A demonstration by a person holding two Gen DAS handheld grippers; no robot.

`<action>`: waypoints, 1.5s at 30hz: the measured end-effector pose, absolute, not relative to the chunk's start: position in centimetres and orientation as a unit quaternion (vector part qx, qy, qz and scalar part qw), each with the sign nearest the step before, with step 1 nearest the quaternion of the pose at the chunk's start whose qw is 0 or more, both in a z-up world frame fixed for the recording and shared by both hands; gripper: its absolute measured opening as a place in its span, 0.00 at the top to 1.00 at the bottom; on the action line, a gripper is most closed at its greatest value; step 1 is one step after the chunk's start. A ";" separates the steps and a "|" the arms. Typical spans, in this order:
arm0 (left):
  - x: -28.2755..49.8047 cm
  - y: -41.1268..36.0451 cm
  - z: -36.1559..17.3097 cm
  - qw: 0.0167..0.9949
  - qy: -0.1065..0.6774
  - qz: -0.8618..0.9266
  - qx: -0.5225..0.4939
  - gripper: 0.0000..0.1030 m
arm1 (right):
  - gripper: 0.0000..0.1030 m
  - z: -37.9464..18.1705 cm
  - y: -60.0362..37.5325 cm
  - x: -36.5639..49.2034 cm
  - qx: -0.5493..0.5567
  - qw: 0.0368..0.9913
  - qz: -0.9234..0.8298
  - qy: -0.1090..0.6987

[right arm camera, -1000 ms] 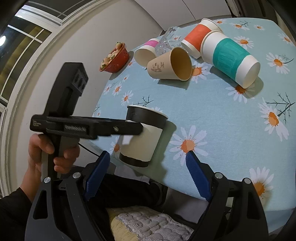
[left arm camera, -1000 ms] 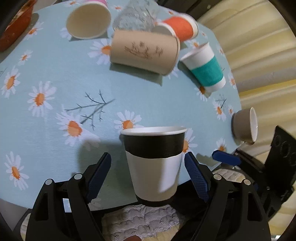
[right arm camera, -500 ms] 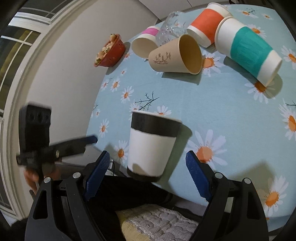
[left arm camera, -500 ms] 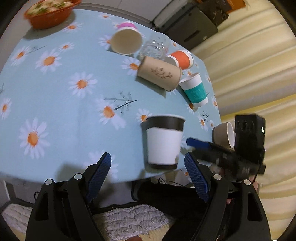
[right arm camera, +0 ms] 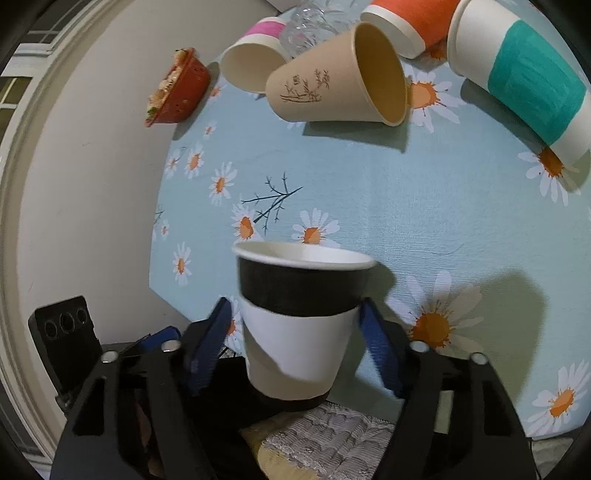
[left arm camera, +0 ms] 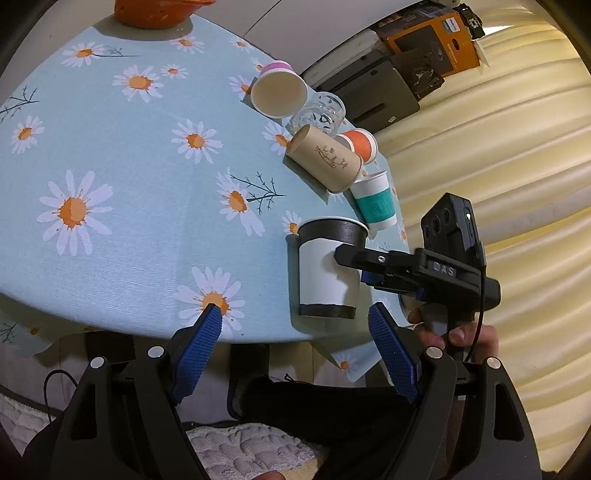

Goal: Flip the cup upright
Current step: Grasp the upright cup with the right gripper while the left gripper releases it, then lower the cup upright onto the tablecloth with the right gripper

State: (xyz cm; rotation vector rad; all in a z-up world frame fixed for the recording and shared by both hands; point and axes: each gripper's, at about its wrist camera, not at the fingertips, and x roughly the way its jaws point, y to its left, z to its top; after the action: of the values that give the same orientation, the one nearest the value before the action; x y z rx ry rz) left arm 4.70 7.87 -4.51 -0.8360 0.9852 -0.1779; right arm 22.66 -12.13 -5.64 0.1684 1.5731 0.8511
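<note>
A black-and-white paper cup (left arm camera: 330, 271) stands upright at the near edge of the daisy tablecloth (left arm camera: 129, 177). In the right wrist view the cup (right arm camera: 301, 317) sits between the blue pads of my right gripper (right arm camera: 295, 341), which have closed in against its sides. In the left wrist view the right gripper (left arm camera: 373, 271) reaches the cup from the right. My left gripper (left arm camera: 295, 332) is open and empty, drawn back off the table edge, left of and below the cup.
Several cups lie on their sides further back: a tan one (right arm camera: 332, 88), a teal-banded one (right arm camera: 524, 81), an orange one (right arm camera: 410, 22), a pink one (right arm camera: 255, 51), and a clear glass (left arm camera: 317, 112). An orange bowl (right arm camera: 177, 88) sits at the far edge.
My left gripper has pulled back and away from the cup, leaving it standing. My right gripper has moved in around the cup and its jaws have narrowed onto it.
</note>
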 end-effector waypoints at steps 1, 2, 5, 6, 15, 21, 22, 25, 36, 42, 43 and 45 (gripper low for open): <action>4.6 7.9 -4.6 0.795 0.458 -0.083 -0.390 0.23 | 0.35 -5.7 -12.0 22.7 0.074 0.621 0.367 0.688; 4.6 8.1 -4.8 0.794 0.457 -0.085 -0.392 0.23 | 0.35 -5.7 -11.9 22.7 0.074 0.620 0.365 0.691; 4.1 8.5 -5.4 0.791 0.455 -0.087 -0.400 0.23 | 0.35 -5.8 -11.8 22.7 0.070 0.619 0.358 0.695; 3.9 8.6 -5.5 0.790 0.456 -0.088 -0.401 0.23 | 0.35 -5.9 -11.7 22.7 0.067 0.619 0.354 0.697; 3.8 8.2 -5.5 0.796 0.451 -0.102 -0.391 0.23 | 0.37 -4.3 -11.6 22.0 0.049 0.637 0.348 0.686; 3.8 8.0 -5.3 0.806 0.442 -0.099 -0.380 0.23 | 0.37 -1.2 -11.7 20.8 0.022 0.669 0.354 0.653; 3.7 8.1 -5.2 0.808 0.440 -0.099 -0.379 0.23 | 0.37 -0.5 -11.7 20.4 0.014 0.679 0.357 0.641; 3.5 8.3 -4.8 0.816 0.428 -0.096 -0.376 0.23 | 0.37 1.0 -11.6 19.2 -0.006 0.707 0.369 0.603; 2.7 8.4 -3.8 0.847 0.387 -0.081 -0.356 0.23 | 0.37 1.9 -13.2 15.5 -0.011 0.803 0.380 0.459; 2.5 8.5 -3.4 0.859 0.369 -0.070 -0.348 0.23 | 0.37 1.5 -13.6 13.3 -0.022 0.857 0.369 0.358; 2.5 8.6 -3.4 0.861 0.366 -0.068 -0.347 0.23 | 0.37 1.5 -13.7 13.2 -0.022 0.863 0.365 0.348; 2.4 8.7 -3.2 0.865 0.360 -0.063 -0.343 0.18 | 0.37 1.1 -13.8 12.7 -0.017 0.877 0.356 0.322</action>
State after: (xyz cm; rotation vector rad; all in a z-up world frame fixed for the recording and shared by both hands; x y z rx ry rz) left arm 2.41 8.67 -3.24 -0.7185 0.7543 -0.1323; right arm 12.75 -13.84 1.15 -0.0357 0.6718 0.7424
